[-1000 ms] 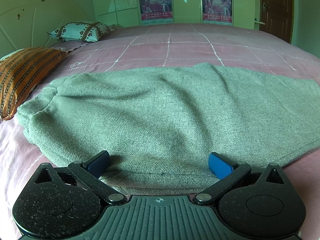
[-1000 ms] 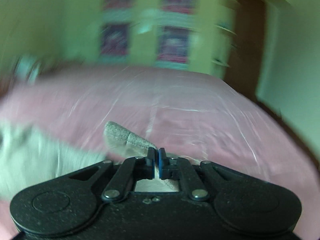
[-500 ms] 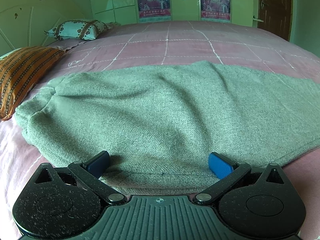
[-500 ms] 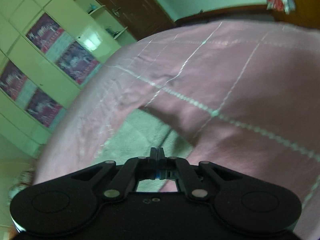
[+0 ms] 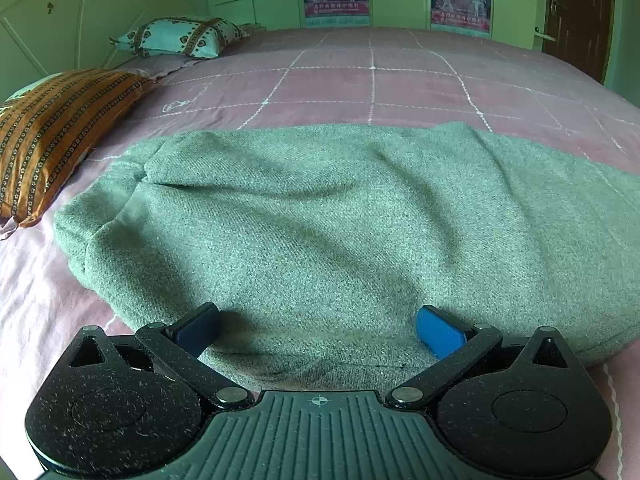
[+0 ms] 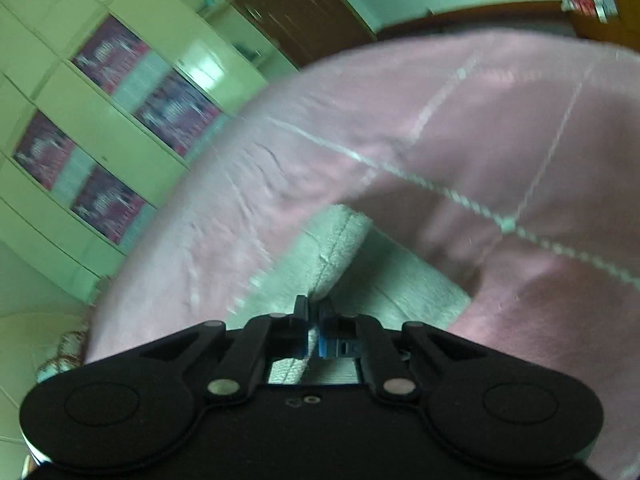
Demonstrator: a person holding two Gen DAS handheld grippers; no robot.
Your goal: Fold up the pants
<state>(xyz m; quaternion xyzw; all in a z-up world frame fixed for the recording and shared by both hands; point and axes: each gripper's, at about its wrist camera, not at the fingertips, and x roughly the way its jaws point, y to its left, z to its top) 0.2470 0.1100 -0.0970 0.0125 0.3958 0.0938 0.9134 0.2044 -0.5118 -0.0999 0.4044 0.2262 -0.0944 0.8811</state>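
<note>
The grey-green woven wool pants (image 5: 340, 232) lay spread across the pink quilted bedspread with white grid stitching (image 5: 372, 80), which serves here as the reference surface. Nearest the left wrist camera, the left gripper (image 5: 318, 330) sat low over the near edge of the pants with its jaws spread wide, one blue pad on each side of a strip of fabric and neither pressing on it; this posture appeared intended to straddle the hem ahead of a pinch. In the right wrist view, the right gripper (image 6: 314, 322) was clamped tight on a stitched end of the pants (image 6: 340, 248), with cloth passing between its pads and raised off the bedspread, probably to carry that end over for a fold. Farther along the bedspread, beyond the pants, an orange striped pillow (image 5: 52, 132) and a pale heart-patterned pillow (image 5: 180, 36) rested near the headboard, clear of the working area.
</note>
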